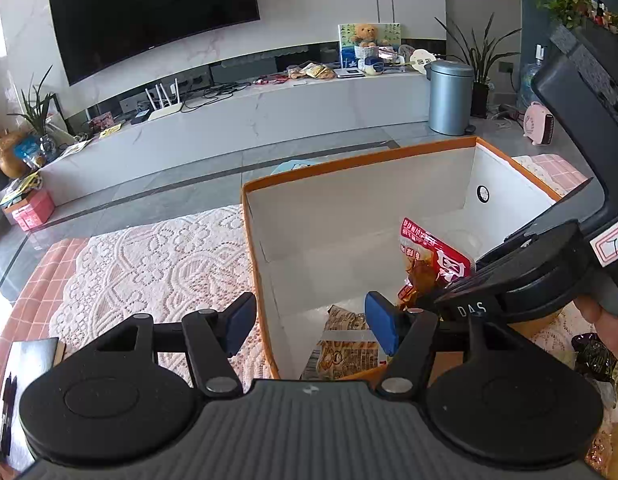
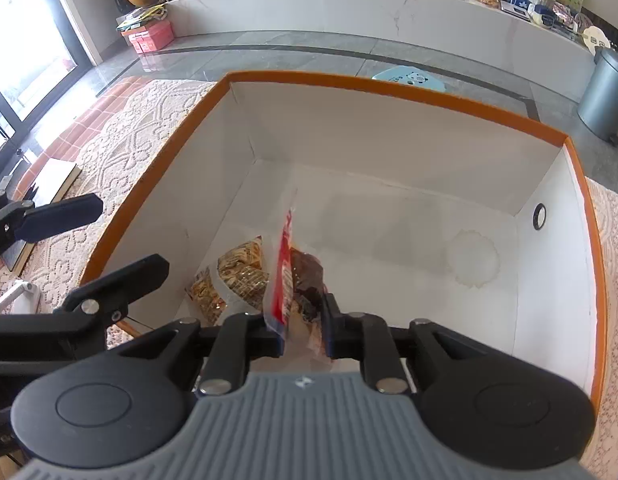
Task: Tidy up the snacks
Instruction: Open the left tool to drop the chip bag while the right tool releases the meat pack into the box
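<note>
Right hand-held gripper is over the near end of the orange-rimmed white box, pointing steeply down, jaws nearly together and pinching the red snack packet at its lower edge; packet stands on edge straight ahead of the fingertips, inside the box walls, its top tilted away. Left hand-held gripper sits just left of it, jaws wide apart, nothing gripped: its left blue pad is outside the box wall over the lace cloth, its right blue pad inside the box. Yellow snack packet lies on the box floor right below and ahead of the left hand-held gripper, just left of the red one, apparently touching it at the base. Rest of the box floor ahead of both is bare white, with a round eyelet in the far right wall. Box sits on the lace-covered surface. Dark wrapped snacks lie on the surface to the right of the left hand-held gripper, outside the box, by the person's fingers.
</note>
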`<state>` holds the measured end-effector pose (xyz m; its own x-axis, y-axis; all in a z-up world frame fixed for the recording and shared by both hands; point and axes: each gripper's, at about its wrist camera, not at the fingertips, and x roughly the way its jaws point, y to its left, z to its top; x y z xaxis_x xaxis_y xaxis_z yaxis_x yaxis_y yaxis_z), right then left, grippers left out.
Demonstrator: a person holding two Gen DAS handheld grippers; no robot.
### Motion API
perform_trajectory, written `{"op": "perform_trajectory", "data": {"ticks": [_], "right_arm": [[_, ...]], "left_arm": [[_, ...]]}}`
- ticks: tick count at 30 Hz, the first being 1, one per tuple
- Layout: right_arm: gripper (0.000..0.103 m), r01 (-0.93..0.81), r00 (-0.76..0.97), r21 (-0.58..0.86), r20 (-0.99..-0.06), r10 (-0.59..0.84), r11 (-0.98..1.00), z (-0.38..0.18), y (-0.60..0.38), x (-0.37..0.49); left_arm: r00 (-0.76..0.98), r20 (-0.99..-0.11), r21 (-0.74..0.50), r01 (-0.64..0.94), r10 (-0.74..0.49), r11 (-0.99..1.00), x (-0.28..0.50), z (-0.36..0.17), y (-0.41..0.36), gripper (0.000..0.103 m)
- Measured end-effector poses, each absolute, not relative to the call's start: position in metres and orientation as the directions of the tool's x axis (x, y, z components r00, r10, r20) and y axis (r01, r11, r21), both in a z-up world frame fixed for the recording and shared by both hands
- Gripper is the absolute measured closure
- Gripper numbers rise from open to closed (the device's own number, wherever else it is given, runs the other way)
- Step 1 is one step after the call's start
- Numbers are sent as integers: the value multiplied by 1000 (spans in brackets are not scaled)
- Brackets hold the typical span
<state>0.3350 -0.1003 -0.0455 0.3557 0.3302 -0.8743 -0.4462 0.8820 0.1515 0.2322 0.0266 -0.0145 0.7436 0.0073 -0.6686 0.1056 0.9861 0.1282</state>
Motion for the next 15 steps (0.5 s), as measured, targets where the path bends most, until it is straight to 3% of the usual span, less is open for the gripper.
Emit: {"op": "perform_trajectory", "data": {"ticks": [5, 15], "right_arm": [[84, -445, 344, 165, -876, 338, 880, -42, -99, 333], [68, -437, 350, 164, -875, 335, 884, -26, -101, 322]], "left_arm": [[752, -658, 123, 83, 19, 989, 228, -10, 29, 30], [755, -655, 161, 98, 32, 982, 215, 0, 24, 30]]}}
